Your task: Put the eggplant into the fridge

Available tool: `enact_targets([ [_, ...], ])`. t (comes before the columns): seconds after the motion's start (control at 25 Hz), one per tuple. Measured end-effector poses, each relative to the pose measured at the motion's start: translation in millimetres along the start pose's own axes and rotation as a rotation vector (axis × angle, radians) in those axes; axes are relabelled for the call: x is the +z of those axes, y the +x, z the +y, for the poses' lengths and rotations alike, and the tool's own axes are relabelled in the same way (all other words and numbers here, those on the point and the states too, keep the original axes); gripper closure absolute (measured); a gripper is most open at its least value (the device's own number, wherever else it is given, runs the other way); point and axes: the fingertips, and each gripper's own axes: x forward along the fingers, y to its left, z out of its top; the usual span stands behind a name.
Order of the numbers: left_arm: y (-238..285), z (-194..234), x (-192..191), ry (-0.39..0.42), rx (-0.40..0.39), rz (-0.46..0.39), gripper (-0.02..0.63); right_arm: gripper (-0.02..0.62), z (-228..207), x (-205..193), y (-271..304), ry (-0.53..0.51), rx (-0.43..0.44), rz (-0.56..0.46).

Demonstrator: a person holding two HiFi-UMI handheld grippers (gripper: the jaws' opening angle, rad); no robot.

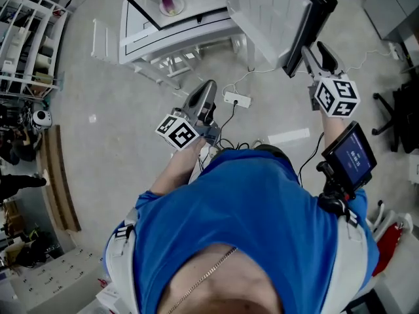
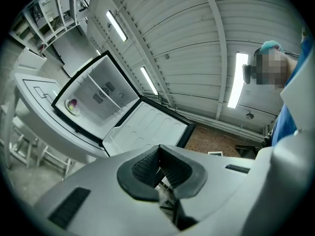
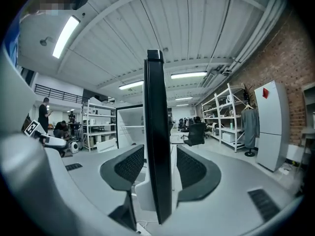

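At twelve o'clock in the head view, the eggplant (image 1: 170,4) is lying on a small plate (image 1: 181,8) inside the open fridge (image 1: 134,34), so the placing appears done and the closing step is judged to be in hand. At one o'clock the right tool (image 1: 316,52) is straddling the black edge of the fridge door (image 1: 262,12), jaws standing wide, pads clear of it on both sides. The left tool (image 1: 204,91) is hanging closed and empty at centre. The next move is calling for a push swinging the door toward eleven o'clock until it seats. The frame is cutting off the hinge and most of the fridge interior, and no door handle is showing.
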Motion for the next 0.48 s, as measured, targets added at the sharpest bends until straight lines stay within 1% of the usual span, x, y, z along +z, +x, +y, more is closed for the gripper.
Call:
enact_targets([
  [0.12,-2,1,1,0.001,0.020,-0.012,0.598,0.414,-2,0,12,-0.018,0.053,0.020],
  [0.2,-5,4,1,0.001,0.035,-0.017,0.598,0.414,-1,0,17,-0.025,0.069,0.027],
  [0.36,-10,5,5,0.003,0.047,-0.020,0.598,0.417,2,1,17,-0.043,0.052,0.026],
  [0.4,-11,5,7,0.003,0.048,-0.021,0.598,0.428,4,2,16,-0.046,0.050,0.024],
  [0.48,-15,6,11,0.006,0.051,-0.023,0.598,0.428,12,3,14,-0.055,0.049,0.026],
])
